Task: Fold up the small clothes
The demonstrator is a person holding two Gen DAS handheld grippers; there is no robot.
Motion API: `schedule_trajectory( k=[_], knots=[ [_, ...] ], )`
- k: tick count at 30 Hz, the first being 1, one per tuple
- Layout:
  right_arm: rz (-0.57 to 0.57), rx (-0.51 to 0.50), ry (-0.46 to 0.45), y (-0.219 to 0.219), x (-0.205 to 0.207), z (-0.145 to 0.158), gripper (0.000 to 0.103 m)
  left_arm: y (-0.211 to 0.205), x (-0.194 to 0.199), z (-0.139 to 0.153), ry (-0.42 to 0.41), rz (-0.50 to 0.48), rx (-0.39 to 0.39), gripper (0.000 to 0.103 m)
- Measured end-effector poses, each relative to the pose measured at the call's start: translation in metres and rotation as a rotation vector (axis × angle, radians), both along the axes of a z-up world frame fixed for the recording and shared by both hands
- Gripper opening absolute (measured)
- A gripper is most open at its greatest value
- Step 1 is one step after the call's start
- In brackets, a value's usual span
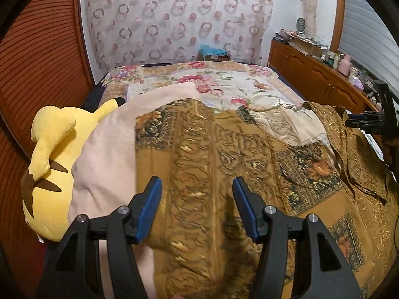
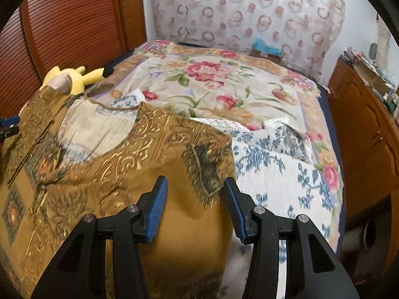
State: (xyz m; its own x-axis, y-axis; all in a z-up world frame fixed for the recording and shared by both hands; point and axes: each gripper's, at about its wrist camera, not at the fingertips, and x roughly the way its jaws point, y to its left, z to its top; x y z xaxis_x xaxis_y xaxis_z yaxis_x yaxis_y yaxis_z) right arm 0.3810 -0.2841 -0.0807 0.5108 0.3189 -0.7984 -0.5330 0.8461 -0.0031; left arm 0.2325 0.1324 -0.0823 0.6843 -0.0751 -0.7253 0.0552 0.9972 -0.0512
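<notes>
Both grippers hang tilted steeply down over a bed with a cream floral bedspread. Spread across the near part of the bed lies an ochre-brown garment printed with gold scrollwork and dark flower panels, its round neckline showing in the right wrist view.

The left gripper points down at the garment's left half, near the edge where the cloth meets a pale pink blanket. Its blue-padded jaws stand apart with only air between them; the cloth lies below, not pinched.

The right gripper points down at the garment's right edge, beside a white cloth with blue flower print and lace trim. Its jaws are likewise parted and hold nothing. From the left wrist view it shows at the far right rim, over the garment's bunched sleeve.

A yellow plush toy with brown stripes lies at the bed's left side, half under the pink blanket. A wooden sideboard stands along the right.
</notes>
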Motion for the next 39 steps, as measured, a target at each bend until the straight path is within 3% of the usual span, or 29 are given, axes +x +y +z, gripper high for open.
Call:
schedule_trajectory(
  k=[2, 4, 7, 14, 16, 21, 23, 25, 27, 37, 39],
  knots=[
    [0.016, 0.0, 0.004, 0.001, 0.005, -0.003, 0.042, 0.001, 0.003, -0.001, 0.006, 0.002, 0.006, 0.058],
    [0.045, -0.002, 0.009, 0.002, 0.006, -0.006, 0.017, 0.003, 0.006, -0.002, 0.009, 0.005, 0.006, 0.058],
    [0.086, -0.003, -0.001, 0.007, 0.005, -0.007, 0.003, 0.005, 0.009, -0.002, 0.013, 0.007, -0.001, 0.058],
    [-0.008, -0.017, -0.094, -0.017, 0.011, 0.014, 0.0, 0.015, 0.014, 0.001, 0.002, 0.024, 0.005, 0.058],
    [-0.072, -0.025, -0.101, -0.033, 0.021, 0.02, 0.0, 0.02, 0.017, 0.001, 0.0, 0.039, 0.003, 0.058],
    [-0.111, -0.037, -0.091, -0.047, 0.027, 0.021, 0.0, 0.031, 0.025, -0.003, 0.018, 0.065, 0.005, 0.058],
    [-0.129, -0.028, -0.085, -0.049, 0.028, 0.021, 0.007, 0.035, 0.029, -0.005, 0.026, 0.069, 0.002, 0.058],
    [-0.127, -0.011, -0.054, -0.052, 0.029, 0.018, 0.037, 0.037, 0.031, -0.006, 0.034, 0.071, -0.007, 0.058],
    [-0.114, -0.01, -0.035, -0.05, 0.027, 0.013, 0.055, 0.041, 0.034, -0.006, 0.039, 0.074, -0.018, 0.058],
    [-0.092, 0.003, 0.027, -0.048, 0.016, -0.006, 0.058, 0.057, 0.049, -0.002, 0.036, 0.081, -0.1, 0.058],
    [-0.079, 0.001, 0.038, -0.046, 0.012, -0.009, 0.058, 0.062, 0.052, -0.003, 0.04, 0.082, -0.134, 0.052]
  ],
)
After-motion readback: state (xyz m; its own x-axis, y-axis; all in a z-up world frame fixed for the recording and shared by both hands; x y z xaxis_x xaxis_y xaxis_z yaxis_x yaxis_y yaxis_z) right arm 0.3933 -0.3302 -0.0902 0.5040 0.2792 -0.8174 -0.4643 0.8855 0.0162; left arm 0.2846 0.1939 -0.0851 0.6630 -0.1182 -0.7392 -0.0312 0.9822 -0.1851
